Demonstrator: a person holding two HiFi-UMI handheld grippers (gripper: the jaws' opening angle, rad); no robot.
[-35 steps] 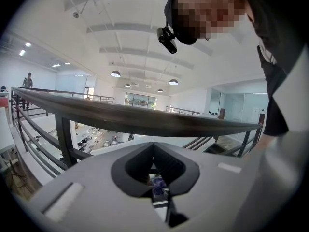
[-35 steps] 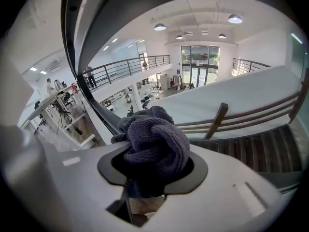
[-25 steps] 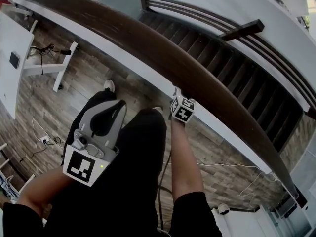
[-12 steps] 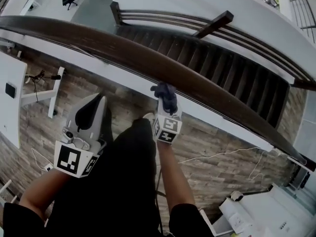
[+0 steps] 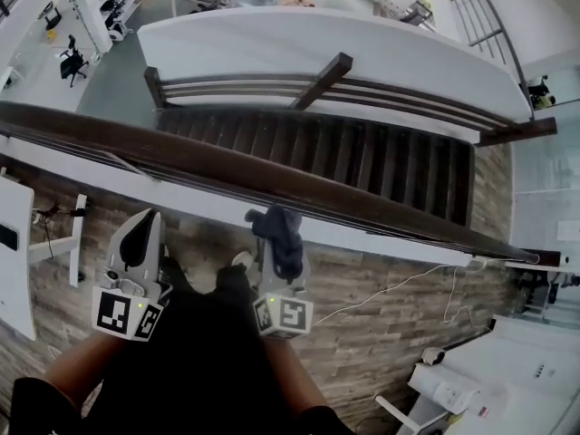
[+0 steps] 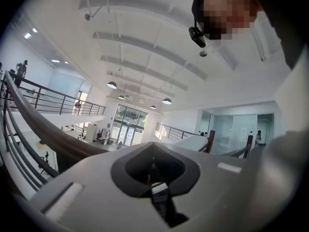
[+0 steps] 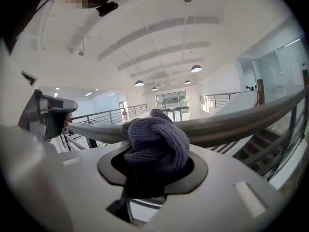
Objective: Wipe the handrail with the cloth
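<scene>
Grippers number two: right gripper [image 5: 276, 247] clamps one cloth [image 7: 155, 140] beside one handrail [image 5: 362, 205], left gripper [image 5: 142, 231] closed empty.

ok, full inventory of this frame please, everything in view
handrail: one, dark brown, across the head view
staircase: one, dark brown steps, beyond the handrail
floor: brown planks, below the person
cable: one, white, on the floor at right
desk: one, white, far left edge
cloth: one, dark blue-grey knit, bunched by the handrail; contact unclear
left gripper: grey, jaws together, empty, low left
right gripper: grey, shut on the cloth
</scene>
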